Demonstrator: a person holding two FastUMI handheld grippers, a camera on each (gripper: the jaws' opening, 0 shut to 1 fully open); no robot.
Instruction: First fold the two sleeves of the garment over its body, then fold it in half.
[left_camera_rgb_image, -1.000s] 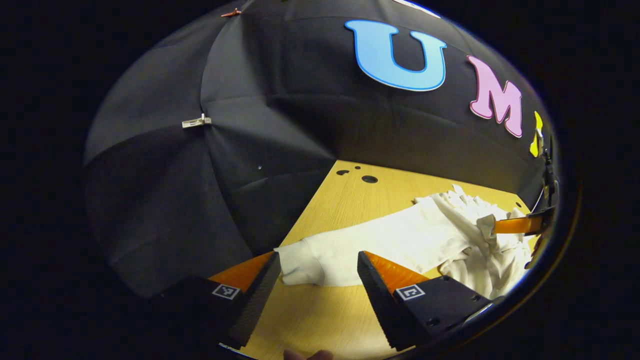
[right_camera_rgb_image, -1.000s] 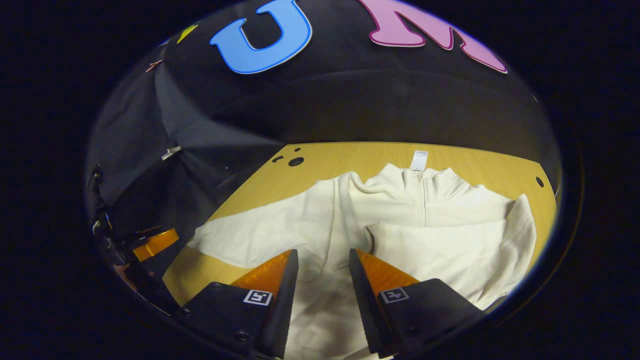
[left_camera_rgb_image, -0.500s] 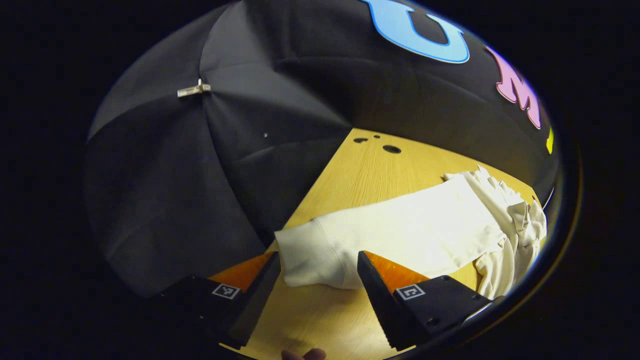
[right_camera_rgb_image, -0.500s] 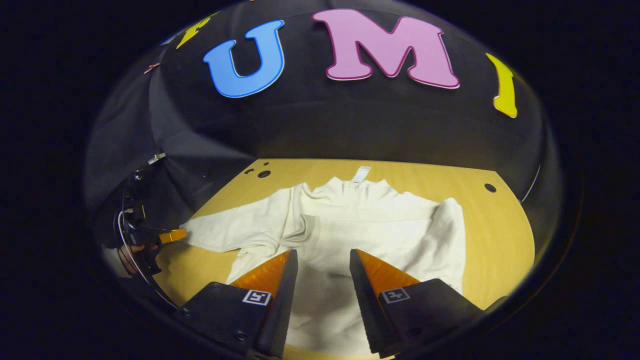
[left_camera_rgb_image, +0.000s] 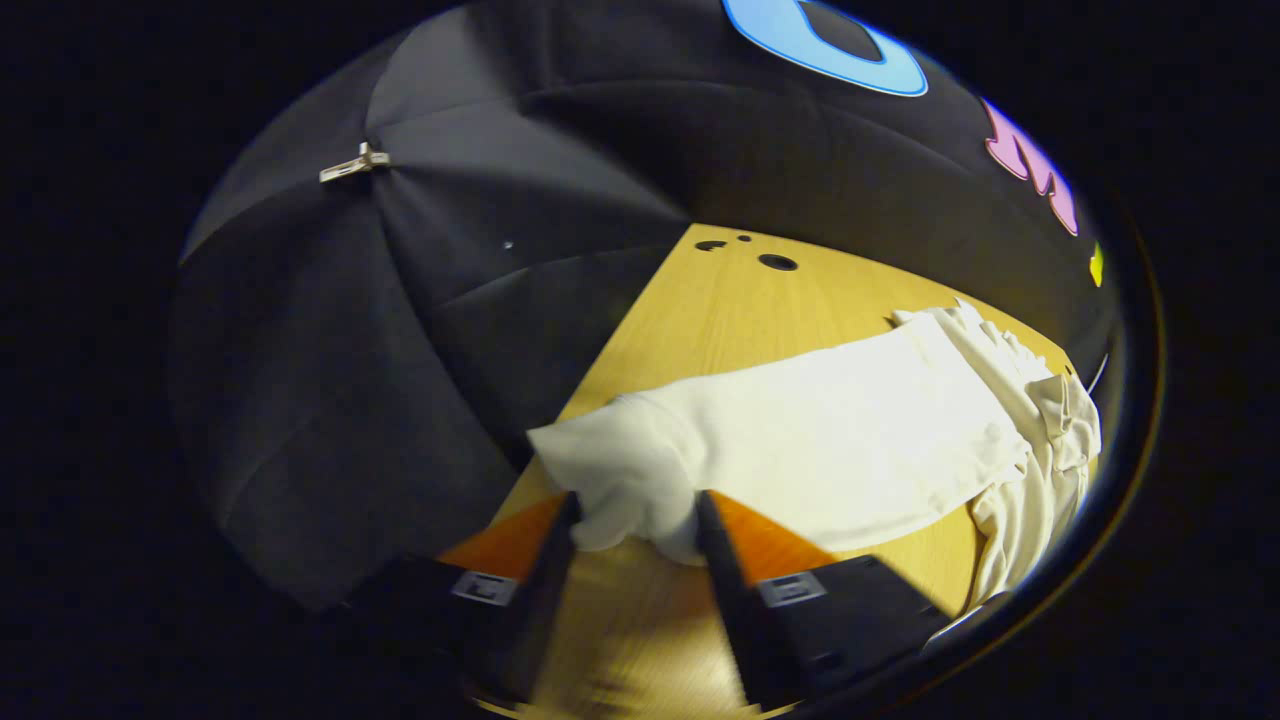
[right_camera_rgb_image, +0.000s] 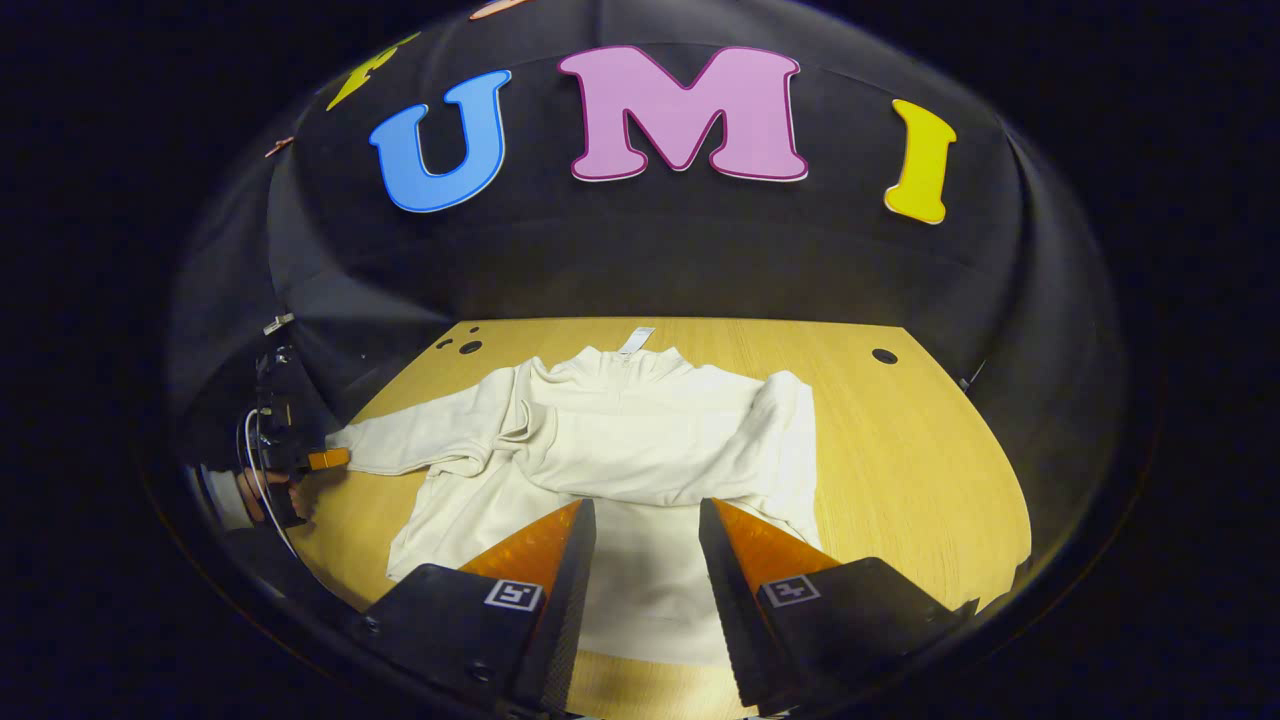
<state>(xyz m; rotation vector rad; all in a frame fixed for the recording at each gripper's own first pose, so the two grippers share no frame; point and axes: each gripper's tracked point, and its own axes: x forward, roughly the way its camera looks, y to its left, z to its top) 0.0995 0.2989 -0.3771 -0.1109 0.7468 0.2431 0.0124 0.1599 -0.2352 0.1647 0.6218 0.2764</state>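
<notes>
Broadly, largest thing first.

Table: the wooden table spans the middle band of the right gripper view, bare along its right side, with small dark holes near its far corners.

Garment: the cream garment lies spread at the centre of that view, collar toward the far edge with a small tag sticking out past it. 1 sleeve is already laid across the chest; I judge that as the first sleeve fold done.

Second sleeve: the outstretched sleeve runs from the bunched body at the right edge of the left gripper view down to lower centre, flat on the wood.

Left gripper: the left gripper has its 2 fingers drawn in against the sleeve's cuff, 1 on each side, apparently pinching it. The grip sits at the end so the whole sleeve can be carried over the body. It also shows at the left edge of the right gripper view, held by a hand.

Right gripper: the right gripper hangs above the hem with a moderate gap between its fingers, holding nothing, probably waiting.

In the way: nothing lies on the chest but the folded sleeve; a rumple near the shoulder may pucker the fold.
</notes>
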